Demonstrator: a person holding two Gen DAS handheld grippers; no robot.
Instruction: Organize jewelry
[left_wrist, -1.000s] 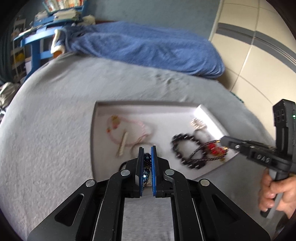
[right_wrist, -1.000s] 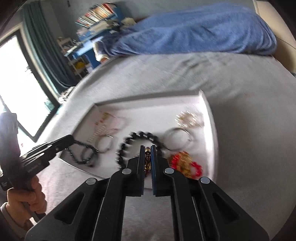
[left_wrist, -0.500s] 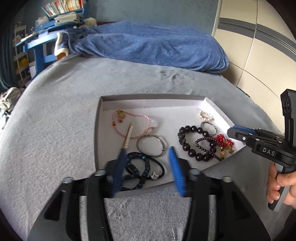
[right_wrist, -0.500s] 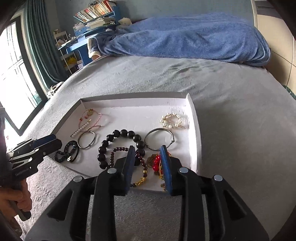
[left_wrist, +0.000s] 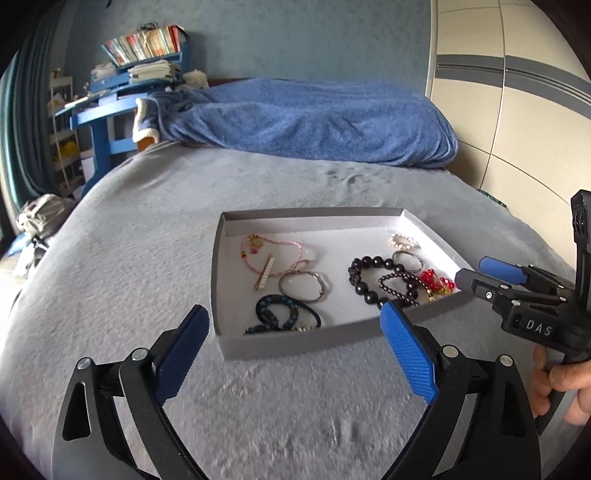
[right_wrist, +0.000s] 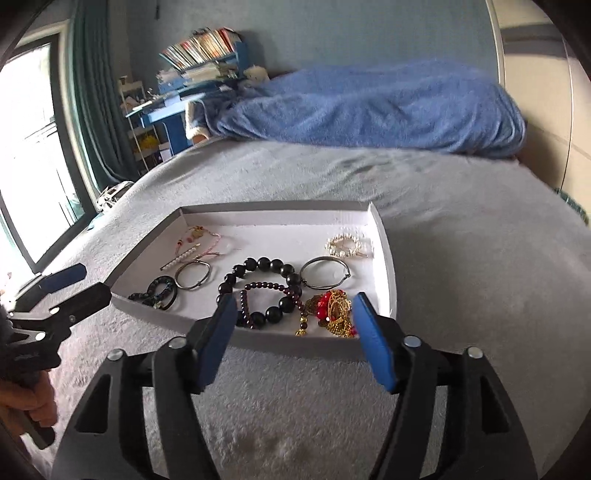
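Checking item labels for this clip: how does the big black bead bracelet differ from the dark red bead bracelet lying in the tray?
The black bead bracelet has large, glossy black beads; the dark red bead bracelet has much smaller maroon beads. The red one ends in a small gold charm; the black one shows none. Both lie flat, overlapping, near the front wall of the tray, untouched by either gripper.
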